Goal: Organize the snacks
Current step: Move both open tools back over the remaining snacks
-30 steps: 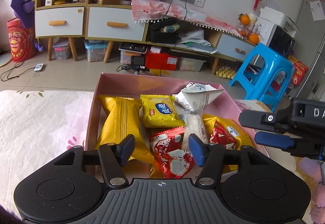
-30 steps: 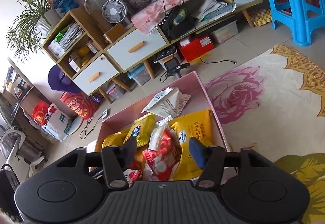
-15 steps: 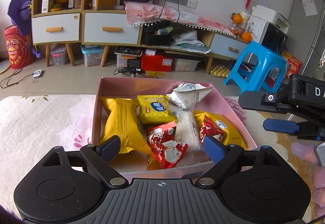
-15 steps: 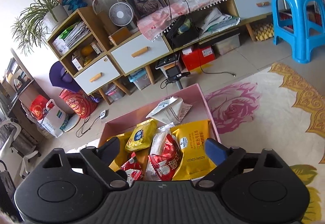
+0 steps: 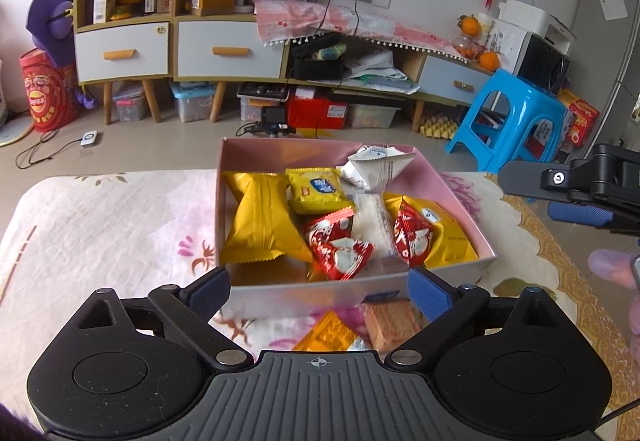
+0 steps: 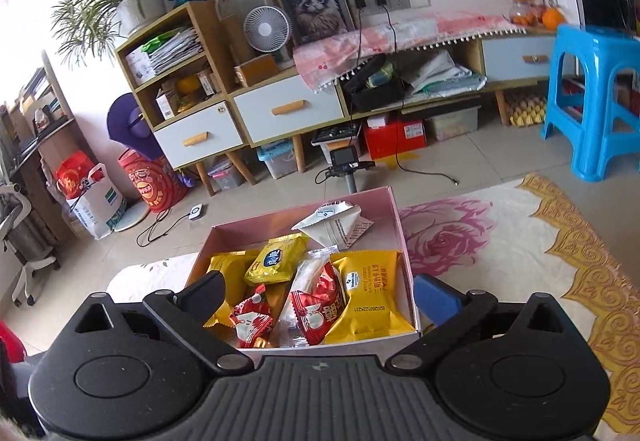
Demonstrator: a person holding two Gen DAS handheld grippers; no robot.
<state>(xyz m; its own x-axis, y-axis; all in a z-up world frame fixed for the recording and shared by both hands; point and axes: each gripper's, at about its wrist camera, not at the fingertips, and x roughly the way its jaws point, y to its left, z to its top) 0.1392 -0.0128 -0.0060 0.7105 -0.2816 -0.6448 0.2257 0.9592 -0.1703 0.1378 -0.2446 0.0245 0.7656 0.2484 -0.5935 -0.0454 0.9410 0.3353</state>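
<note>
Fingers (image 5: pixel 208 291) wide, box (image 5: pixel 304 295) beyond

Pink box (image 5: pixel 440 181), yellow packets (image 5: pixel 260 221), floral cloth (image 5: pixel 100 225)

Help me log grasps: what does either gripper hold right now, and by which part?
Nothing. The left gripper and right gripper have just opened wide; the snacks lie loose in the pink box.

Left gripper (image 5: pixel 318 291): black ribbed body, two round black discs, silver pivot screws, crosshair mark, dark blue pads. Right gripper (image 6: pixel 320 295): same build; side-on it shows a white-lettered black housing
</note>
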